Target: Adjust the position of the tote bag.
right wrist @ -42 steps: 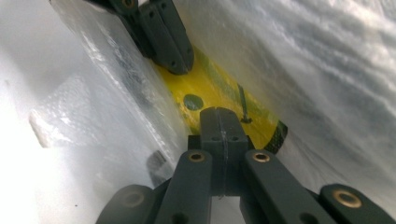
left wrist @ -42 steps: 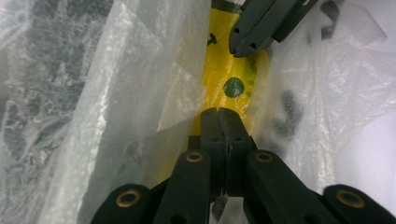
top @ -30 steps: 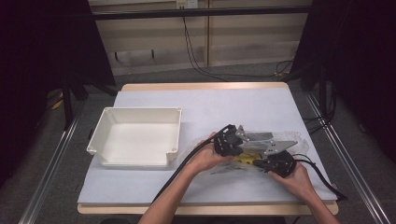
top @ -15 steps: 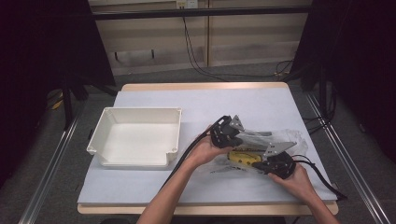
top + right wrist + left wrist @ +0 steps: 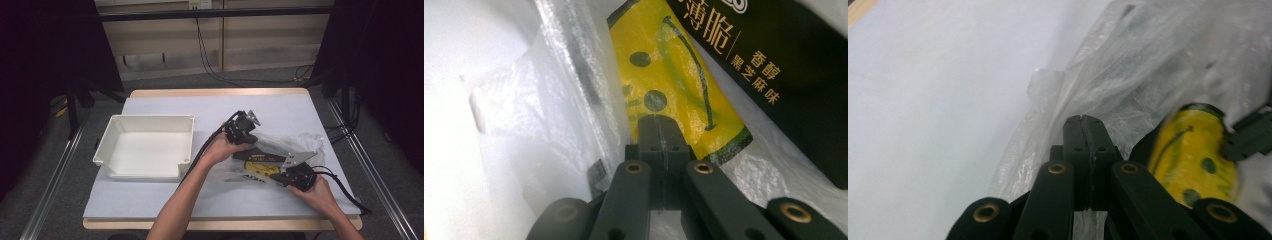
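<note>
1. Clear plastic bag (image 5: 295, 145) lying crumpled on the right part of the pale tabletop (image 5: 210, 107), with both hands at it.
2. Inside the bag: a yellow-and-black snack packet (image 5: 257, 167), flat, between the two hands, and a black packet (image 5: 784, 65) with pale printed characters lying against it, seen close in the right gripper view.
3. Left tongs (image 5: 246, 131) held in the left hand (image 5: 220, 149) at the bag's left edge, angled toward the film.
4. In the left gripper view, left tongs (image 5: 1087, 125) pressed together, jaws meeting tip to tip right at the folds of the bag (image 5: 1128, 80); probably a pinch of film caught between them, though the blur leaves that unsure.
5. Yellow packet (image 5: 1195, 150) just to the right of those jaws in that view, behind the film.
6. Right tongs (image 5: 294, 176) in the right hand (image 5: 320, 194) at the bag's near right side, low over the tabletop.
7. In the right gripper view, right tongs (image 5: 663, 127) also together, tips resting against the yellow packet (image 5: 674, 75) through the plastic (image 5: 549, 100); hard to tell whether anything is pinched.
8. White tray (image 5: 145, 131) standing well apart on the left part of the tabletop, upright.
</note>
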`<state>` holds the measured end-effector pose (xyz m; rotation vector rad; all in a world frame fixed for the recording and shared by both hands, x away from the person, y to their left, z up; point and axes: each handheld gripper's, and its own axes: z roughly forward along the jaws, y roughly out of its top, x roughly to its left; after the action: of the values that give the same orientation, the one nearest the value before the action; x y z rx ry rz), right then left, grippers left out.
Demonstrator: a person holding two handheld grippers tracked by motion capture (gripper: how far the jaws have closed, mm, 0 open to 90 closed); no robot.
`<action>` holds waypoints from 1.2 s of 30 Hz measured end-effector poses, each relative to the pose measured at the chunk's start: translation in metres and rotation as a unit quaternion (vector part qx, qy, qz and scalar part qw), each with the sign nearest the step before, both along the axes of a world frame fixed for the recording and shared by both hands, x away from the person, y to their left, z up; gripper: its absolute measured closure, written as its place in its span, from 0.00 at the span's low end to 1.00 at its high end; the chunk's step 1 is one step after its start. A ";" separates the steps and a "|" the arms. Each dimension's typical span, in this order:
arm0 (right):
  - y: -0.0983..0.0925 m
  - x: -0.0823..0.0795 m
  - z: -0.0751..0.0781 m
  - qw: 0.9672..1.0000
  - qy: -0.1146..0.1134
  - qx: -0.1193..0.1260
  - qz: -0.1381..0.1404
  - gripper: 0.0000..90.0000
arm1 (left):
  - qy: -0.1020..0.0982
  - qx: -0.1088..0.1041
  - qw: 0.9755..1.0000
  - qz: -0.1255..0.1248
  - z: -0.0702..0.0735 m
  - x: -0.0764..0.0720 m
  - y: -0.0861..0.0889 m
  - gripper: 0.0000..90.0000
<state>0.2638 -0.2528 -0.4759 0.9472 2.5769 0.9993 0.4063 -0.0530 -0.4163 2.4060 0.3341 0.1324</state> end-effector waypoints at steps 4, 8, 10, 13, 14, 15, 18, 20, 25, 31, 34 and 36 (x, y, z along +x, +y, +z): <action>0.000 0.000 0.000 1.000 0.003 0.001 0.002 1.00 | 0.004 0.004 1.000 0.007 -0.005 0.012 -0.002 1.00; 0.000 0.000 0.000 1.000 0.002 0.000 0.009 1.00 | 0.025 0.016 0.999 0.017 -0.021 0.029 0.001 1.00; -0.001 0.000 0.000 1.000 0.002 0.000 0.010 1.00 | 0.028 0.019 0.999 0.018 -0.024 0.030 0.002 1.00; -0.001 0.001 0.000 1.000 0.002 0.001 0.012 1.00 | 0.039 0.030 0.999 0.021 -0.032 0.035 0.002 1.00; -0.001 0.001 0.000 1.000 0.002 0.000 0.013 1.00 | 0.040 0.031 0.998 0.023 -0.033 0.035 0.002 1.00; -0.001 0.001 0.000 1.000 0.002 0.000 0.013 1.00 | 0.042 0.030 0.998 0.026 -0.034 0.036 0.002 1.00; -0.002 0.002 0.000 1.000 0.006 0.006 0.016 1.00 | 0.057 0.023 0.998 0.026 -0.039 0.040 0.003 1.00; -0.002 0.001 0.000 1.000 0.004 0.007 0.016 1.00 | 0.068 0.010 0.997 0.031 -0.040 0.043 0.006 1.00; -0.003 0.002 -0.001 1.000 0.005 0.009 0.015 1.00 | 0.063 0.016 0.997 0.037 -0.039 0.041 0.006 1.00; -0.004 0.001 0.002 1.000 -0.001 0.017 0.014 1.00 | 0.042 -0.013 0.998 0.033 -0.020 0.034 0.013 0.98; -0.008 0.001 0.007 0.999 -0.006 0.033 0.008 1.00 | 0.030 -0.036 0.998 0.034 -0.005 0.028 0.019 0.98; -0.010 0.000 0.011 0.999 -0.013 0.041 0.003 1.00 | 0.021 -0.050 0.998 0.032 0.004 0.022 0.023 0.98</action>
<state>0.2640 -0.2629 -0.4646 0.9394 2.5360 1.1207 0.4286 -0.0302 -0.4127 2.3025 0.4285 0.0920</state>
